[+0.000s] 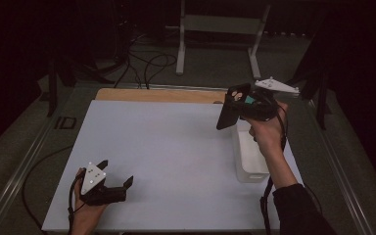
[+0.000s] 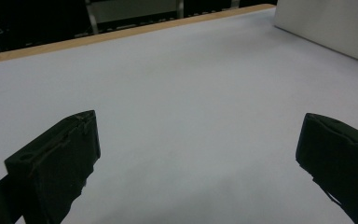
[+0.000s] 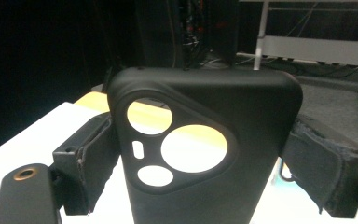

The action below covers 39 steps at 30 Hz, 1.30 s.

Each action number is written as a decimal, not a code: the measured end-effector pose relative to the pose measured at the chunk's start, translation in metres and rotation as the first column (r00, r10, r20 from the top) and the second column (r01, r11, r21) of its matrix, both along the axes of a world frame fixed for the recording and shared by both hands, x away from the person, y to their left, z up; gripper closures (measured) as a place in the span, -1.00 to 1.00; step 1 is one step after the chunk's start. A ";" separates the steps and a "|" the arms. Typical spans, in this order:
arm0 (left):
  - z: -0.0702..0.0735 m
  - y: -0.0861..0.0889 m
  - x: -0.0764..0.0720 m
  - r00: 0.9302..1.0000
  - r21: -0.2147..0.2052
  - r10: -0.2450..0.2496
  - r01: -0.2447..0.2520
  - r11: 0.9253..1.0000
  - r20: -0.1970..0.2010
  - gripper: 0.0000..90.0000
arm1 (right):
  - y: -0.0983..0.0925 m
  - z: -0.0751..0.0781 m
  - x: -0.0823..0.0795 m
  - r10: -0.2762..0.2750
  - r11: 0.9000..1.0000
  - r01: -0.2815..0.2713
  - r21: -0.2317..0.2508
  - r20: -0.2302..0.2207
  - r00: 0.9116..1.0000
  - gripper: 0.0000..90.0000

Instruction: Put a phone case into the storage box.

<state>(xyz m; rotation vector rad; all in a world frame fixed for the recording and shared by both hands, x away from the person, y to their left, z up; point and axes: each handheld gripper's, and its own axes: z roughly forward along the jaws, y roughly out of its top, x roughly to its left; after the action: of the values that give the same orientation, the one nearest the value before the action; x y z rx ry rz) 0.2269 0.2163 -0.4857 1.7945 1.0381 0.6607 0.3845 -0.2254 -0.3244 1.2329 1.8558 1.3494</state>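
r gripper [image 1: 235,105] clamped on black phone case [image 1: 231,105], held up in air over far end of white bin [image 1: 249,161] at table's [image 1: 176,147] right side. l gripper [image 1: 115,176] jaws wide apart, holding nothing, resting near front-left corner, well apart from bin. wood strip [image 1: 156,95] along far edge.

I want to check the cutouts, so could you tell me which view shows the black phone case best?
The right gripper view: the phone case stands close up between the jaws, its camera cutouts clear. The high view shows it small and dark in the right gripper, above the white bin.
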 end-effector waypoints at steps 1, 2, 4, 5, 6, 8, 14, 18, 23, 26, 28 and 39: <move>0.000 0.000 0.000 1.000 0.000 0.000 0.000 1.000 0.000 -1.00 | -0.001 0.000 0.001 -0.006 1.000 0.006 -0.002 0.000 1.000 -0.69; 0.000 0.000 0.000 1.000 -0.001 0.000 0.000 1.000 0.000 -1.00 | -0.003 0.000 0.003 -0.017 1.000 0.017 -0.002 0.001 1.000 -0.69; 0.000 0.000 0.000 1.000 -0.001 0.000 0.000 1.000 0.000 -1.00 | -0.006 -0.002 0.006 -0.036 0.999 0.037 -0.008 0.004 0.999 -0.69; 0.000 0.000 0.000 1.000 -0.001 0.000 0.000 1.000 -0.001 -1.00 | -0.008 -0.003 0.009 -0.053 0.998 0.053 -0.015 0.002 0.999 -0.69; 0.000 0.000 0.000 1.000 -0.001 0.000 0.000 1.000 -0.001 -1.00 | -0.010 -0.004 0.011 -0.068 0.997 0.068 -0.021 0.001 0.998 -0.69; 0.000 0.000 0.000 1.000 0.000 0.000 0.000 1.000 -0.002 -1.00 | -0.013 -0.006 0.015 -0.083 0.996 0.083 -0.024 -0.001 0.997 -0.69; -0.001 -0.001 0.000 1.000 0.001 -0.002 0.002 1.000 -0.003 -1.00 | -0.022 -0.011 0.023 -0.132 0.991 0.131 -0.032 -0.016 0.991 -0.69; -0.001 -0.001 0.000 1.000 0.000 -0.003 0.003 1.000 -0.004 -1.00 | -0.024 -0.012 0.026 -0.151 0.988 0.151 -0.044 -0.017 0.988 -0.69; -0.001 -0.002 0.001 1.000 0.001 -0.004 0.004 1.000 -0.006 -1.00 | -0.031 -0.015 0.032 -0.197 0.979 0.195 -0.065 -0.024 0.980 -0.69; -0.001 -0.001 0.001 1.000 0.001 -0.005 0.005 1.000 -0.005 -1.00 | -0.034 -0.018 0.035 -0.222 0.973 0.219 -0.078 -0.029 0.975 -0.69; -0.001 -0.001 0.001 1.000 0.002 -0.006 0.006 1.000 -0.006 -1.00 | -0.036 -0.019 0.037 -0.238 0.968 0.234 -0.088 -0.029 0.971 -0.69; -0.001 -0.002 0.001 1.000 0.005 -0.011 0.011 1.000 -0.007 -0.99 | -0.046 -0.035 0.045 -0.301 0.949 0.293 -0.116 -0.054 0.952 -0.69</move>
<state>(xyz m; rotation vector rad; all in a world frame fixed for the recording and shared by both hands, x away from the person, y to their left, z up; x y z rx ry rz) 0.2279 0.2140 -0.4872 1.8072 1.0314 0.6515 0.4294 -0.2712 -0.3594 1.4527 1.6814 1.0430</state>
